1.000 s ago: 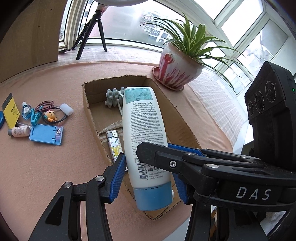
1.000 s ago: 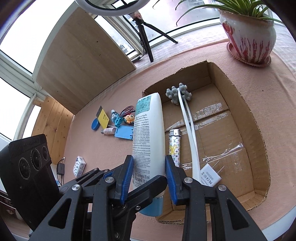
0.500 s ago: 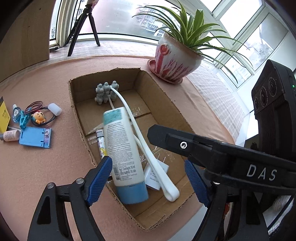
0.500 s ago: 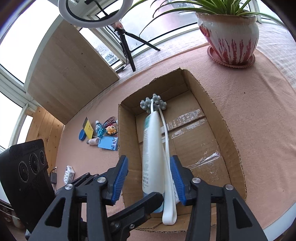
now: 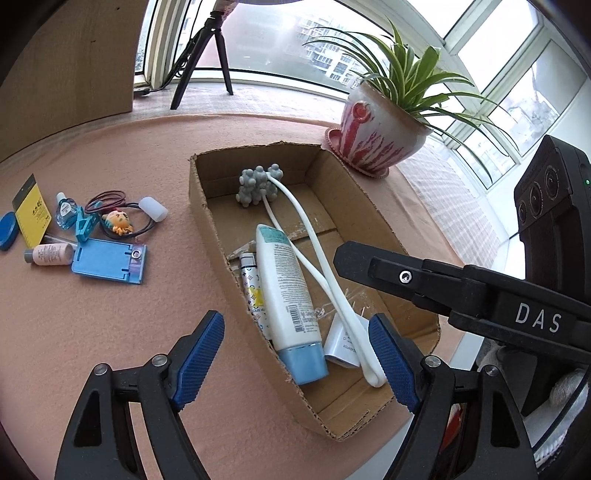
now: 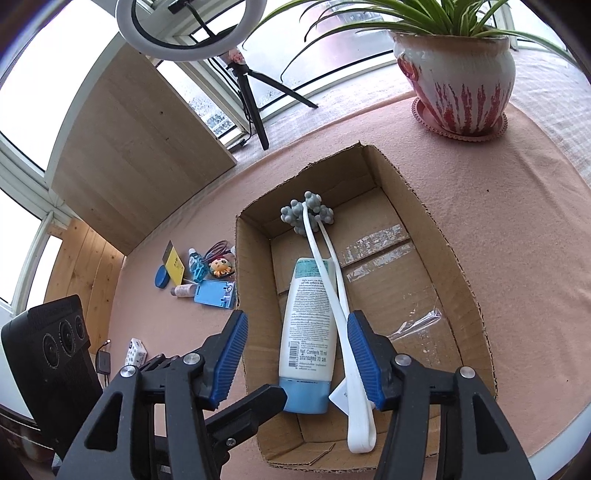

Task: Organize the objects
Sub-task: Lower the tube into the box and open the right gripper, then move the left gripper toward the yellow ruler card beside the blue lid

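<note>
tube (image 5: pixel 286 291) now lies in the box (image 5: pixel 207 218), let go; left gripper (image 5: pixel 295 354) wide and empty, right gripper (image 6: pixel 297 362) opening (nothing pinched). back out straight, dodge the massager (image 6: pixel 343 321).

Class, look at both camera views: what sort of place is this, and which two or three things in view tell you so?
Probably a sunroom or enclosed balcony in a flat, used for filming. Clues: the curved wall of windows looking out on apartment blocks, a potted plant on the pink-covered table, and a ring light on a tripod.
</note>
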`<state>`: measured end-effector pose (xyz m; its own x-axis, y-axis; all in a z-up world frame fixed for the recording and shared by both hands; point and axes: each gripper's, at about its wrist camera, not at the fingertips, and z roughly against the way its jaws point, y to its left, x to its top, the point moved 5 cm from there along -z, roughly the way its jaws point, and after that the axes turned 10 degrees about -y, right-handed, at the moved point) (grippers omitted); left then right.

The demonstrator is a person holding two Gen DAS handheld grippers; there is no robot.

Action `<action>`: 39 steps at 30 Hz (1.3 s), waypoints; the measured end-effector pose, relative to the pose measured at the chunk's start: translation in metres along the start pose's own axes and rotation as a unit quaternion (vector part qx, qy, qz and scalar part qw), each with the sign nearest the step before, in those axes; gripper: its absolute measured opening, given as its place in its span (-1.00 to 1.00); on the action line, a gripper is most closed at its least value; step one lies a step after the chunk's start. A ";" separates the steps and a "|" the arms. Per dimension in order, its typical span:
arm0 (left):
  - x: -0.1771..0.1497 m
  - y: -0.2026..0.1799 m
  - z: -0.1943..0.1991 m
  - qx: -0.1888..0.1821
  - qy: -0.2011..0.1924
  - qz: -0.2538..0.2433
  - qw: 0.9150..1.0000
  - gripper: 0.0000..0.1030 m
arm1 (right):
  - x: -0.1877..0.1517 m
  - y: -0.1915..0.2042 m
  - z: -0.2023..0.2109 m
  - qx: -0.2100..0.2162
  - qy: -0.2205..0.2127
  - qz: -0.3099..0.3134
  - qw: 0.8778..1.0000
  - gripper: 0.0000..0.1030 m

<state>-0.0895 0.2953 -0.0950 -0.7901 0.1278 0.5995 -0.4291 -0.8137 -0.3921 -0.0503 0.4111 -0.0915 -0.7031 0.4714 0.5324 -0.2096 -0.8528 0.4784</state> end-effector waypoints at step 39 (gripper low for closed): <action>0.061 0.287 0.052 0.193 -0.031 0.119 0.974 0.33 | -0.048 0.121 -0.061 0.046 0.081 0.065 0.994 0.01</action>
<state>-0.2381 0.0405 -0.1344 -0.8143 -0.1140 0.5691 -0.0320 -0.9702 -0.2402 -0.0832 0.2713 -0.1020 -0.8219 0.3094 0.4783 -0.0517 -0.8766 0.4784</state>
